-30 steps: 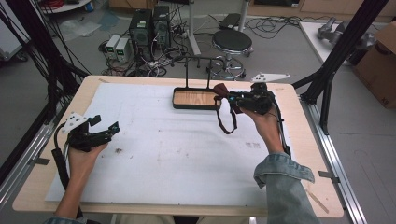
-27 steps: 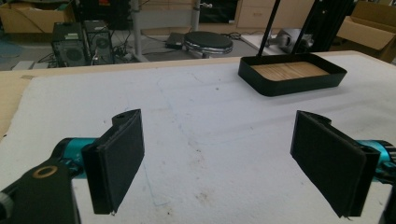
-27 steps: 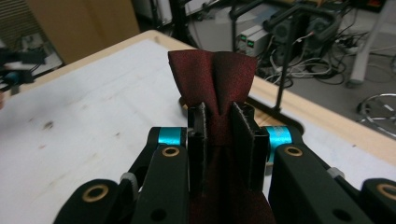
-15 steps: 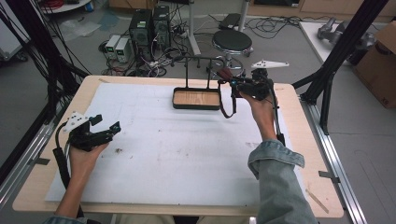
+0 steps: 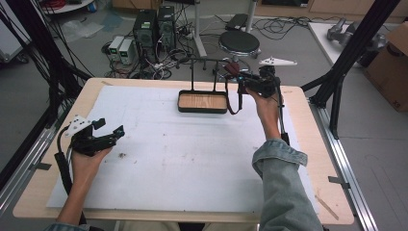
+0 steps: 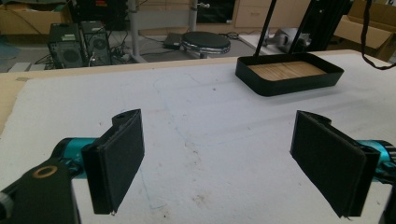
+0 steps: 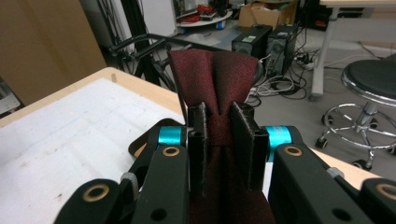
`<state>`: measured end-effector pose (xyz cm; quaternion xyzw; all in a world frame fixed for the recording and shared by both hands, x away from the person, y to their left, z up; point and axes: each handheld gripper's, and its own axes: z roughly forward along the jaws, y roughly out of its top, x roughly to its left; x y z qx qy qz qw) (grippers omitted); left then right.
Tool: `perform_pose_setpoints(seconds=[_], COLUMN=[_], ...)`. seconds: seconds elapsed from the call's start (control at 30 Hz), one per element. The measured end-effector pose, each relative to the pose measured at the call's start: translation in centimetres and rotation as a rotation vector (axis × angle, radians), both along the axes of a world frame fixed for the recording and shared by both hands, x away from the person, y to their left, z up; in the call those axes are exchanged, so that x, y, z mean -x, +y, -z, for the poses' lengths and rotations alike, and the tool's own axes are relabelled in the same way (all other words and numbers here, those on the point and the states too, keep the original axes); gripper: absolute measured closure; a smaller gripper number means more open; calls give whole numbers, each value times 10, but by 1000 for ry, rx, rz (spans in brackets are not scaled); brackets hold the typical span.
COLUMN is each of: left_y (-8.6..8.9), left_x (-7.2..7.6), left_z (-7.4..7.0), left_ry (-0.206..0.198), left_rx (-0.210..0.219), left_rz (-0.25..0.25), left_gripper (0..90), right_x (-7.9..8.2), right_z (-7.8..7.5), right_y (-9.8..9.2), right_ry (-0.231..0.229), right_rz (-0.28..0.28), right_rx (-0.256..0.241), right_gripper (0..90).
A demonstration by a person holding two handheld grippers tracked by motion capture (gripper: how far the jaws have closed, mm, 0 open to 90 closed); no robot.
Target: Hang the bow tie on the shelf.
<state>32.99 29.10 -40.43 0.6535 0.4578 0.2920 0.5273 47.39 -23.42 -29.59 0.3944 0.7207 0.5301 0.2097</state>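
At the far edge of a table covered with a white sheet, a person's right gripper is clamped on a dark red cloth, the fabric pinched between the two black jaws and fanning out above them in the right gripper view. In the high view the cloth hangs raised near the right end of a stand's black rail, just beyond the tray's right end; whether it touches the rail cannot be told from this angle. A black strap loops down from the gripper beside the tray.

The shallow black tray sits on the sheet near the table's far edge. Its wooden floor lies bare, with nothing resting in it.

The left gripper rests low at the near left of the table, well apart from the tray and the cloth. Its jaws stand wide apart and hold nothing; in the left gripper view the two black pads frame the smudged white sheet, with the tray beyond them to the right.

A round stool and two computer towers stand on the floor behind the table.
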Motion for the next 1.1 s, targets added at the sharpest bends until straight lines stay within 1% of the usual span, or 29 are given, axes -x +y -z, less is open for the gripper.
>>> perform_pose_setpoints(seconds=[0.03,0.07,0.13,0.23,0.33,0.4,0.43,0.5,0.57,0.67,0.77,0.9,1.1], left_y=[0,0,1,0,0,-1,0,0,0,0,0,-1,-2], left_x=[0,0,-1,0,-1,0,0,0,-1,-1,-1,-1,-1], left_z=[0,1,1,1,1,1,1,1,1,1,1,1,1], left_ry=[1,3,5,3,6,5,4,5,4,7,8,9,10], left_rx=[-1,1,1,0,0,0,-1,-1,0,-1,-2,-2,-1], left_rz=[1,0,-1,2,4,5,6,5,7,4,5,8,12], left_gripper=[177,177,177,177,177,178,177,177,177,177,177,177,177], right_x=[-1,-2,-5,-5,-8,-9,-10,-11,-13,-14,-14,-14,-18], right_z=[0,0,0,-2,0,2,2,2,3,5,5,4,5], right_y=[0,0,2,6,8,6,5,3,3,2,2,4,2], right_ry=[0,0,10,-17,-6,3,1,-5,-12,-6,-14,-30,-26], right_rz=[2,6,8,10,28,34,41,40,45,47,44,46,76], right_rx=[-17,-17,-15,-14,3,-15,-22,-41,-45,-50,-78,-76,-79], right_gripper=[764,764,763,764,764,763,763,763,763,763,763,763,763])
